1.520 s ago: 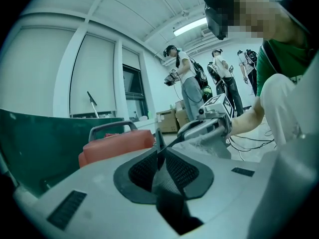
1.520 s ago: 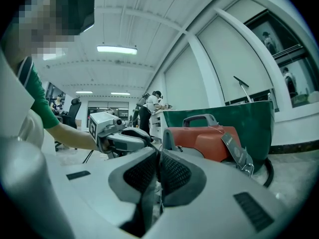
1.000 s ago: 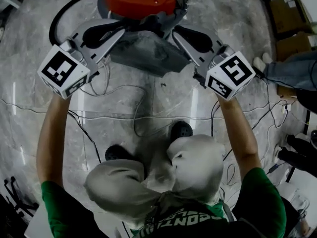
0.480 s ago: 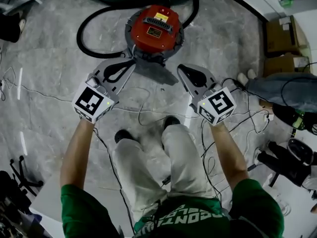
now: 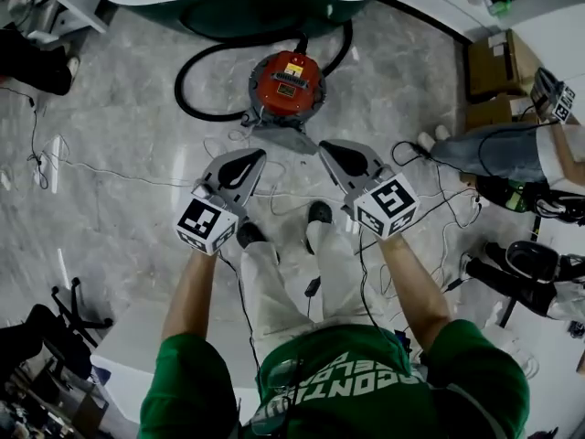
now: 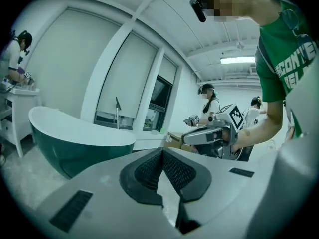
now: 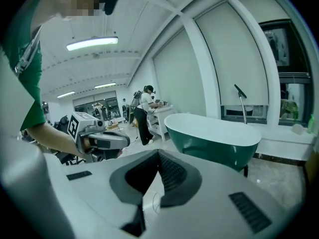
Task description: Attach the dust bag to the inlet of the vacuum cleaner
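The red vacuum cleaner [image 5: 288,82] stands on the marble floor in the head view. The grey dust bag [image 5: 277,136] lies against its near side. Both grippers are held up in the air, well short of the vacuum and touching nothing. My left gripper [image 5: 255,156] is shut and empty, and in the left gripper view its pads [image 6: 162,152] meet at the tip. My right gripper [image 5: 325,148] is likewise shut and empty, its pads [image 7: 158,155] closed together. Each gripper view shows the other gripper: the right gripper [image 6: 212,135] and the left gripper [image 7: 99,141].
A green bathtub [image 5: 242,3] stands beyond the vacuum, and a black hose [image 5: 196,108] curls to its left. Thin cables [image 5: 119,174] trail over the floor. Cardboard boxes [image 5: 494,62] and another person's legs [image 5: 480,152] are at the right. A chair base [image 5: 78,314] is at the lower left.
The person has stood up from a crouch. Both grippers pulled back and up from the dust bag and vacuum, which now look small and far below.
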The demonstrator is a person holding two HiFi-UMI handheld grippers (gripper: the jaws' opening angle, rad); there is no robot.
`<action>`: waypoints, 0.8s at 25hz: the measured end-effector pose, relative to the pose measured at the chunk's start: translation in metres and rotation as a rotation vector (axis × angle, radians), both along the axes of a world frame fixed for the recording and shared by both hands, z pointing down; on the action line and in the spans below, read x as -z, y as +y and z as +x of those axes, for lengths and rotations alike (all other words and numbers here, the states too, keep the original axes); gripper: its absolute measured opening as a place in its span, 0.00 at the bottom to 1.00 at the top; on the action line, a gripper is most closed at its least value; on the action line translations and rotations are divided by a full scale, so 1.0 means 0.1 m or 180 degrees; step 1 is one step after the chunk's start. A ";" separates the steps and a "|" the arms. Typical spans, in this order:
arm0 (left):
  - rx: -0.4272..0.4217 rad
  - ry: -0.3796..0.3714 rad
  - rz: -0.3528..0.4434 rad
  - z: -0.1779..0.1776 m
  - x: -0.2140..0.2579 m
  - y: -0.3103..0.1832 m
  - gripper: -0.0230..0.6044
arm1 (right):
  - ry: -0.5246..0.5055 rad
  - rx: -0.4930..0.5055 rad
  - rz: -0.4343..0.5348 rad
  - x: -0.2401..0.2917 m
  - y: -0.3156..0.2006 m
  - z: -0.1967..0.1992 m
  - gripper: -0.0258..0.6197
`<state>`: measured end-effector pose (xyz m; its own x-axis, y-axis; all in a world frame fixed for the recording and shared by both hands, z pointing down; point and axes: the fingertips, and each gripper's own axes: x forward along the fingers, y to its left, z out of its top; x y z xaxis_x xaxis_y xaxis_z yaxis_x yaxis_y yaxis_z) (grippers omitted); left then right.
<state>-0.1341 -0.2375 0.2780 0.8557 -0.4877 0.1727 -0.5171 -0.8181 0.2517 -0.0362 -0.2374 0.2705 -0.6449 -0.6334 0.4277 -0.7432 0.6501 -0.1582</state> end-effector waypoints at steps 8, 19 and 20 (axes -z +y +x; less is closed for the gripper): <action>0.0042 0.0201 -0.0085 -0.37 1.07 0.61 0.04 | 0.0024 -0.0252 0.0048 1.13 0.55 -0.37 0.05; 0.0121 0.0161 -0.0061 -0.41 1.71 1.18 0.04 | -0.0015 -0.0401 0.0123 1.75 1.26 -0.35 0.05; 0.0166 0.0152 -0.0043 -0.38 1.75 1.22 0.04 | -0.0022 -0.0390 0.0138 1.78 1.30 -0.29 0.05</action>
